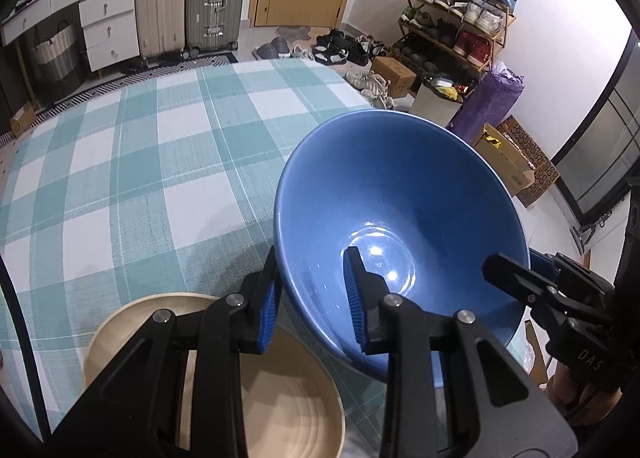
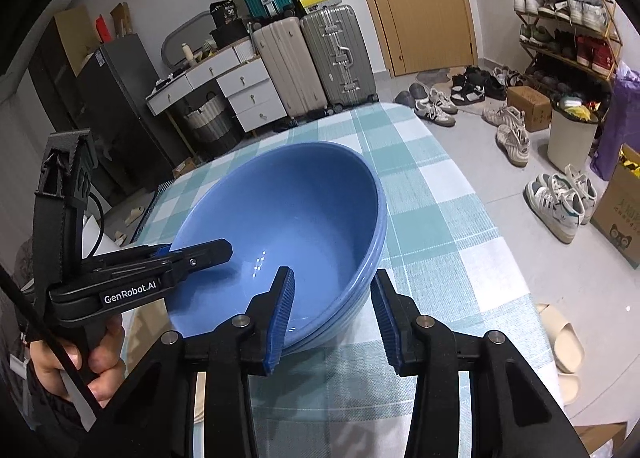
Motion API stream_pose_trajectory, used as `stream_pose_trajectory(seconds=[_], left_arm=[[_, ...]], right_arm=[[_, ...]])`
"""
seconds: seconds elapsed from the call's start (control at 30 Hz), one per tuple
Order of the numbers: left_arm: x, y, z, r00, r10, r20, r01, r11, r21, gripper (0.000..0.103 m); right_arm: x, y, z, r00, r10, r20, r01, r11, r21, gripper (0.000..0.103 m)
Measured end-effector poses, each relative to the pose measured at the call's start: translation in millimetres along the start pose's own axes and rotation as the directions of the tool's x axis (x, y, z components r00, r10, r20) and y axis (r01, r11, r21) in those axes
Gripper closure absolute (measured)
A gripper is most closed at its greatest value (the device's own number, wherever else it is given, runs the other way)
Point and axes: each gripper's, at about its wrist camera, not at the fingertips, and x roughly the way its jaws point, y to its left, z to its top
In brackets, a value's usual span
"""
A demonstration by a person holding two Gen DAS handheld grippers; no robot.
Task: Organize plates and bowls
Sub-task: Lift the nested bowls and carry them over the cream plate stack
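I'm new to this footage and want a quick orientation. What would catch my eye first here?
The big blue bowl dominates both views, gripped on opposite sides of its rim by the left gripper and the right gripper above the teal checked tablecloth. In the right wrist view its outside shows stacked rims, so it may be several nested bowls. A beige plate lies under the left gripper.

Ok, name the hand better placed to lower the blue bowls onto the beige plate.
Probably left: the left hand-held gripper grips the blue bowls right over the beige plate; the right hand-held gripper holds the opposite rim.
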Motion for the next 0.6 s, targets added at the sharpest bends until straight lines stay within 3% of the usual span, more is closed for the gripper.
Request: stream_pose_trajectory(seconds=[0.6], left_arm=[[-95, 4, -26, 0.992, 0.049, 0.118, -0.048, 0.999, -0.017, 0.076]], right_arm=[[-45, 53, -10, 0.998, 0.043, 0.046, -0.040, 0.996, -0.079, 0.062]])
